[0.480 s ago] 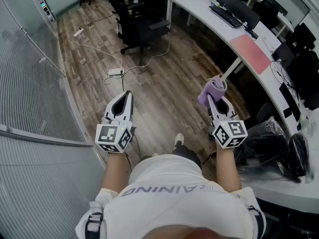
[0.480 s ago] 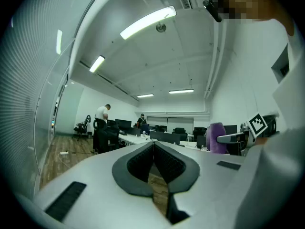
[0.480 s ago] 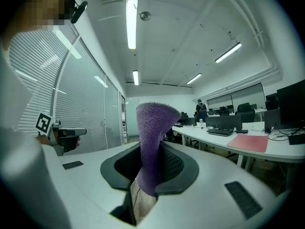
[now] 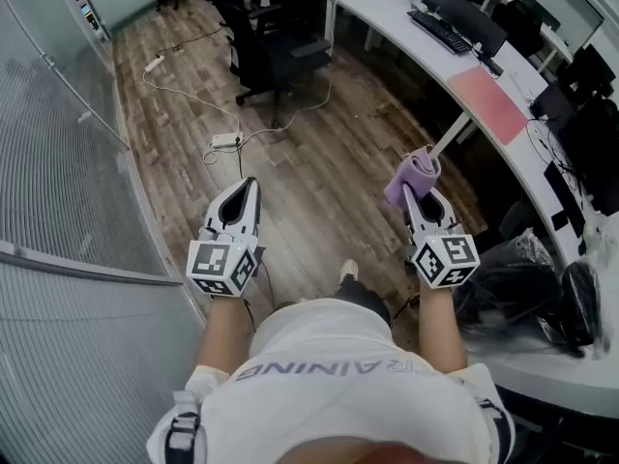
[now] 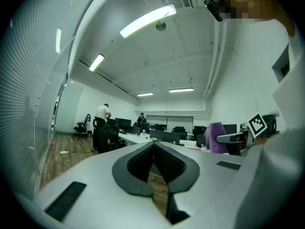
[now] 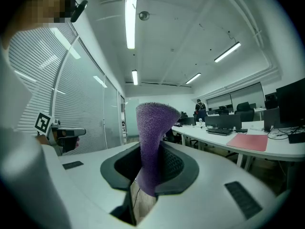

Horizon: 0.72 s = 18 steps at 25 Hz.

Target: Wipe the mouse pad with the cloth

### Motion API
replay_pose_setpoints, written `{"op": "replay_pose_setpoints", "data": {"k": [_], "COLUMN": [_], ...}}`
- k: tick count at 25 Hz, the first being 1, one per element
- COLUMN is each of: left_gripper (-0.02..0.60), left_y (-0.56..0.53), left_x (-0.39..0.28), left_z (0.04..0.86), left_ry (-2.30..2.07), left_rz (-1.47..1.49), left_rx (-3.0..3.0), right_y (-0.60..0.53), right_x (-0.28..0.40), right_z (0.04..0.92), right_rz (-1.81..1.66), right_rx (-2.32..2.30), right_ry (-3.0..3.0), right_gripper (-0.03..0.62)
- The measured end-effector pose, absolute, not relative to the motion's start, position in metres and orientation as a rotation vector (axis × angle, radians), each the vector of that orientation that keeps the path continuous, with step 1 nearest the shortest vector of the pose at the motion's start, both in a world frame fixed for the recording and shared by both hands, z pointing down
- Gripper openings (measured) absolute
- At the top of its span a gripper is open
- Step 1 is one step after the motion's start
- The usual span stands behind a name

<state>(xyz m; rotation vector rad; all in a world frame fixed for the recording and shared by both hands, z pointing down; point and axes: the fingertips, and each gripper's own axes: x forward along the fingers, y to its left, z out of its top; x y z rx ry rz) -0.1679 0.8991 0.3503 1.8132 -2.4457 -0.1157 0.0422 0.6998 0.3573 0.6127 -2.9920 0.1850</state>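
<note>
The right gripper (image 4: 414, 191), clamped on a fuzzy purple cloth (image 4: 410, 173), would best press it flat onto the far-off pink rectangular mouse pad (image 4: 486, 102); the left gripper (image 4: 244, 184) sat closed, empty.

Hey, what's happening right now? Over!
Left gripper shut, empty. Right gripper shut on purple cloth. Pink mouse pad on desk, not reached yet. Nothing seen blocking.

Wood-plank floor (image 4: 319, 172) runs beside a long curved white desk (image 4: 387, 22); a black office chair (image 4: 276, 51) stands near it, ribbed glass partition (image 4: 58, 182) at left, strip lights (image 5: 147, 20) overhead.
</note>
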Motion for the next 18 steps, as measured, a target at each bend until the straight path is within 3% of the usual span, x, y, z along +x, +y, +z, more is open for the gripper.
{"op": "replay_pose_setpoints", "data": {"k": [18], "left_gripper": [0.032], "left_y": [0.888], "left_x": [-0.185], "left_z": [0.366], "left_ry": [-2.416], "left_rz": [-0.075], "left_rx": [1.783], "right_y": [0.681], "right_x": [0.027], "right_z": [0.372], "right_rz": [0.305], "right_rx": [0.614], "right_ry": [-3.008], "right_gripper": [0.098]}}
